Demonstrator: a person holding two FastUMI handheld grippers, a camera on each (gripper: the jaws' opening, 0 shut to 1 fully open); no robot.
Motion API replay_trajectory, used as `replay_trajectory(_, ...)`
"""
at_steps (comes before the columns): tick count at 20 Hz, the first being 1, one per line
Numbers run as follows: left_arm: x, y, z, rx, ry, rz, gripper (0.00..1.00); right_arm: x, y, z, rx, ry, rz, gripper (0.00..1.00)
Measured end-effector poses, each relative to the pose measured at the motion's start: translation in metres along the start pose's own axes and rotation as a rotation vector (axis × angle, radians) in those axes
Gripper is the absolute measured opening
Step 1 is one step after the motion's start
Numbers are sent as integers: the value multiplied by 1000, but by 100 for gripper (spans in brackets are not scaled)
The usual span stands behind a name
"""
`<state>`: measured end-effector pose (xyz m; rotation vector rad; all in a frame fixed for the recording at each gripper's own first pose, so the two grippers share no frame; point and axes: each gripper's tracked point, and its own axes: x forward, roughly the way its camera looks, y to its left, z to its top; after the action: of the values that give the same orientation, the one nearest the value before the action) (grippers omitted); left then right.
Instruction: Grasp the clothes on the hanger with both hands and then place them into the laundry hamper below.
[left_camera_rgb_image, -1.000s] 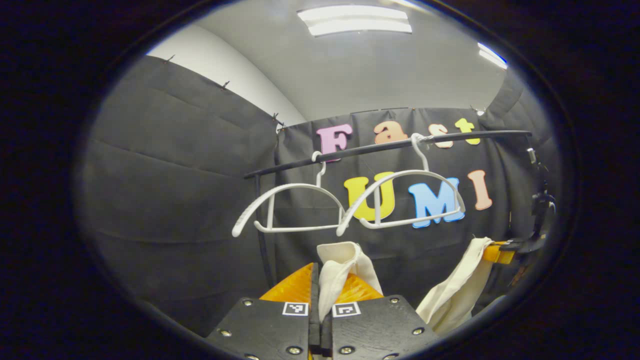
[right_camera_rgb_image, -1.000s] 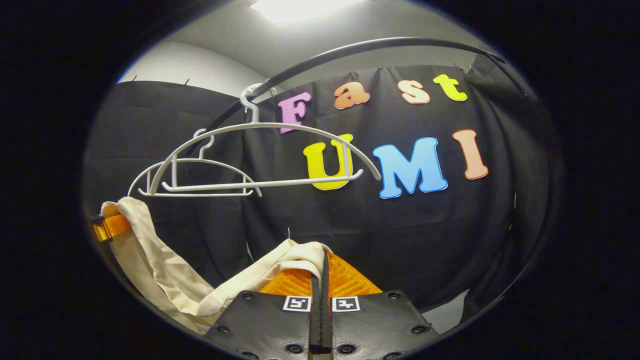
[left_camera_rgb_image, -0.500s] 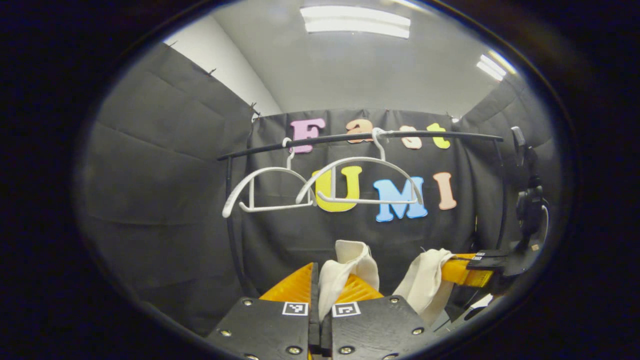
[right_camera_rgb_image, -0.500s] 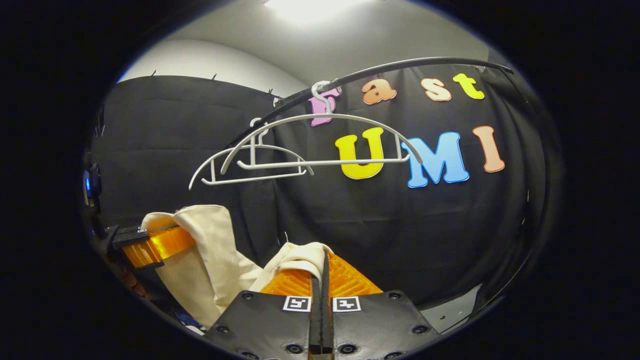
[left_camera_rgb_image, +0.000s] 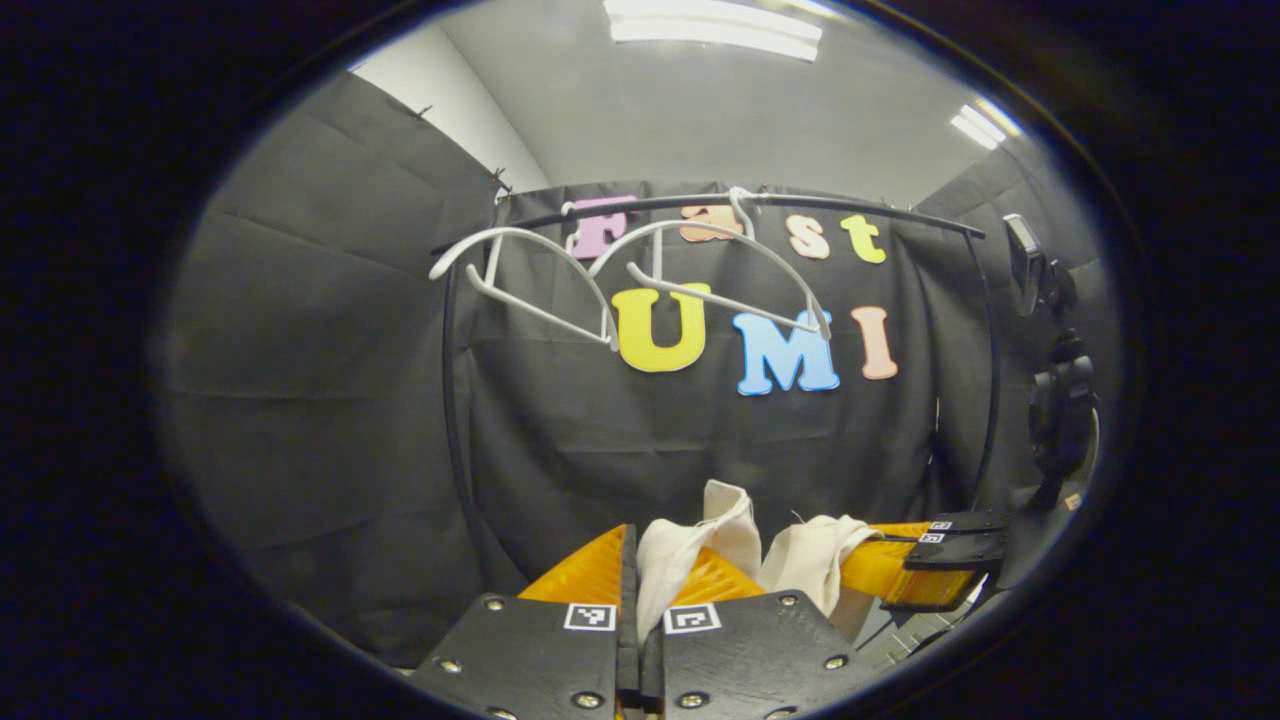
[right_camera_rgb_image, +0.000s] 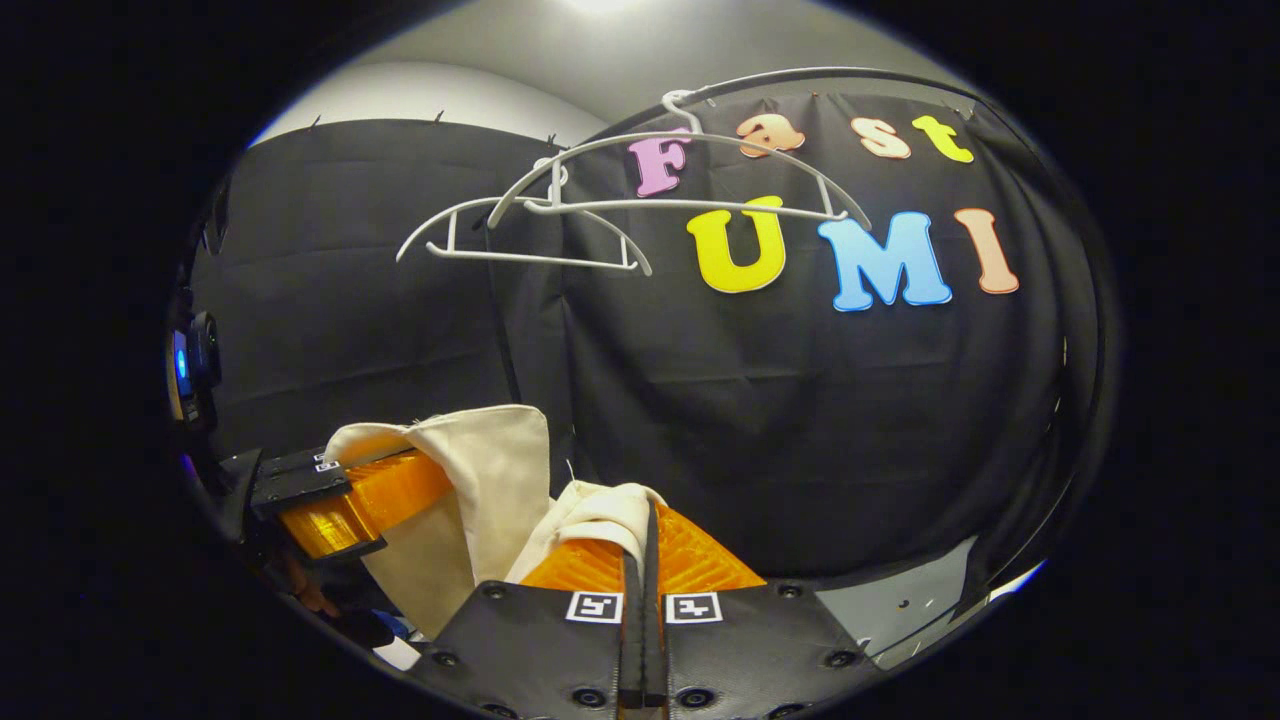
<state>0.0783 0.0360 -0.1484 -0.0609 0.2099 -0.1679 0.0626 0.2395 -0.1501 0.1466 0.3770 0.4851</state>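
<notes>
with both grips already taken, the cream garment (left_camera_rgb_image: 690, 545) is seen nearest the lens in the left gripper view, a fold of it pinched between the pressed-together fingers of the left gripper (left_camera_rgb_image: 638, 600). in the right gripper view another fold of the same cloth (right_camera_rgb_image: 600, 510) is clamped in the right gripper (right_camera_rgb_image: 645, 590), whose fingers are likewise closed on it. just beside it the other gripper (right_camera_rgb_image: 350, 495) is seen with cloth draped over its fingers, so the two grippers are now held near each other with the fabric bunched between them, where a second ago they were well apart and the cloth was stretched. farther off, the two white hangers (left_camera_rgb_image: 620, 270) are left bare on the black rail (left_camera_rgb_image: 860, 212), and they now sit higher in both views than before, which is taken to mean that both grippers have been lowered. the left hanger is seen tilted, probably swinging after the release. the garment is thus judged to be off the hanger and on its way down; the laundry hamper cannot be made out, so how much descent is left cannot be told.
</notes>
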Motion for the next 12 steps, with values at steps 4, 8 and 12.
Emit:
replay_trajectory(4,-10,10,-52,-9,64,7,2,2,0,-42,-3,65,-17,1)
replay_trajectory(8,6,11,-93,-21,127,1,2,11,-11,-80,4,126,-48,2)
replay_trajectory(12,9,9,-132,-9,194,-11,2,8,-11,-120,6,185,-70,2)
